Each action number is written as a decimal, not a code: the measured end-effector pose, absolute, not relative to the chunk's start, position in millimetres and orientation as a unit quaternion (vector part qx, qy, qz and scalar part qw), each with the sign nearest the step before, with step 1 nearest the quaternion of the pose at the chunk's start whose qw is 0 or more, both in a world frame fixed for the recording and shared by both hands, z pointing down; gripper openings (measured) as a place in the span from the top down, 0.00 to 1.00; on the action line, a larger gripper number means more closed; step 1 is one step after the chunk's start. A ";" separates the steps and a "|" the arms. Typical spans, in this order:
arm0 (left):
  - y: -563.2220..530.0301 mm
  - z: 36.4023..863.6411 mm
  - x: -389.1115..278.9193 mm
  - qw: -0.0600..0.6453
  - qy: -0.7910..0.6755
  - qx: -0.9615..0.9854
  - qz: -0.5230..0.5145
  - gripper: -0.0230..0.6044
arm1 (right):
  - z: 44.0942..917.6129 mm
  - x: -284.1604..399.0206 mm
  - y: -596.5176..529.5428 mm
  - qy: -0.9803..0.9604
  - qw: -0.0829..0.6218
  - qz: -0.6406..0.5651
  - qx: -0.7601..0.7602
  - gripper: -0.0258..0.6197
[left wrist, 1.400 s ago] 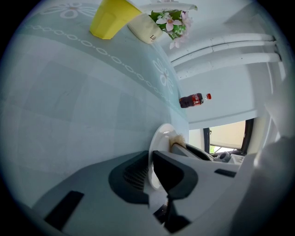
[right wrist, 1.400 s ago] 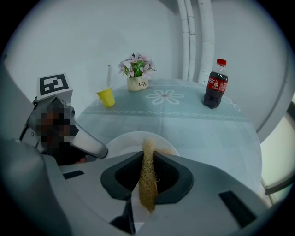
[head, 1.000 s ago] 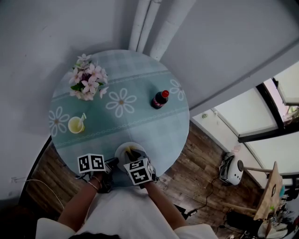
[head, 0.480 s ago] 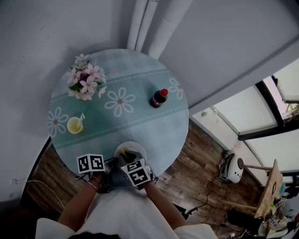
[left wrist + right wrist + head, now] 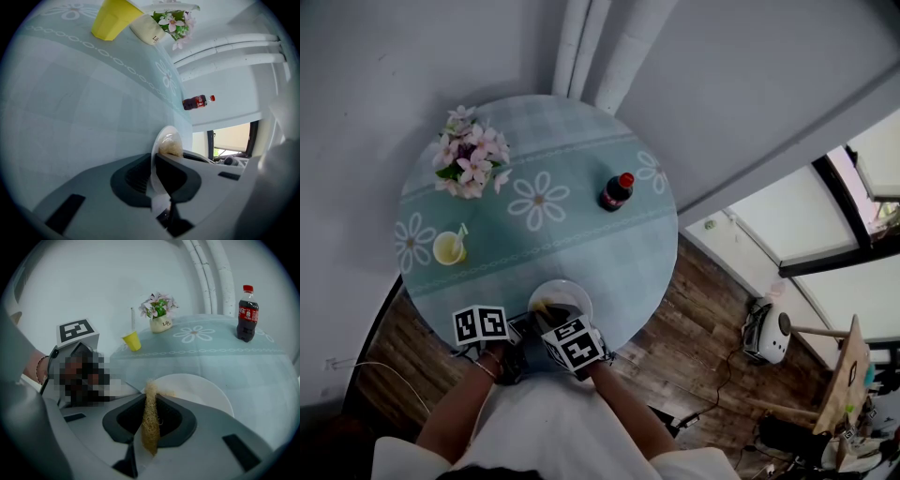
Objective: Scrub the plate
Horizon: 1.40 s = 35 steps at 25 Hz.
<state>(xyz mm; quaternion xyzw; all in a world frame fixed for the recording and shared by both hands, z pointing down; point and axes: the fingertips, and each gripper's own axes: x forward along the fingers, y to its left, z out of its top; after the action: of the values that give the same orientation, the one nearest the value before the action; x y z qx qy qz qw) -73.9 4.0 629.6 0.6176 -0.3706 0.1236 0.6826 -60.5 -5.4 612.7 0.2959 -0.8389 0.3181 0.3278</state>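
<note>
The plate [image 5: 568, 292] lies face up at the desk's [image 5: 581, 234] near edge, its near rim pinched between the left gripper's [image 5: 153, 165] narrow fingers. The right gripper's [image 5: 151, 401] fingers clamp a loofah scrubber [image 5: 150, 425] edge-on. Its long axis runs along the fingers, with the far tip pointing onto the plate.

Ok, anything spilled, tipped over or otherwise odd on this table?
Nothing stands out. The left gripper grips the plate at its rim, and the right gripper holds a loofah scrubber over it. The cola bottle, yellow cup and flower pot stand upright on the table; no spill shows.
</note>
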 end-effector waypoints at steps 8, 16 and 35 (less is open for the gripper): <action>3.0 630.1 -75.2 0.683 -0.377 0.614 0.119 0.90 | 613.0 -59.9 16.5 -0.845 0.336 0.339 0.240 0.86; 2.4 630.5 -75.5 0.685 -0.379 0.612 0.118 0.90 | 611.1 -59.0 35.0 -0.850 0.339 0.349 0.203 0.86; 2.8 630.5 -75.2 0.686 -0.381 0.606 0.127 0.90 | 608.9 -20.8 64.7 -0.851 0.355 0.321 0.216 0.86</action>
<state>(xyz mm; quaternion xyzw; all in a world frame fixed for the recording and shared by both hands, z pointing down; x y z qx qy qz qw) -75.2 2.8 630.5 0.6059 -0.3815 0.1271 0.6865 -20.8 64.7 608.9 0.2159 -0.8514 0.3206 0.3547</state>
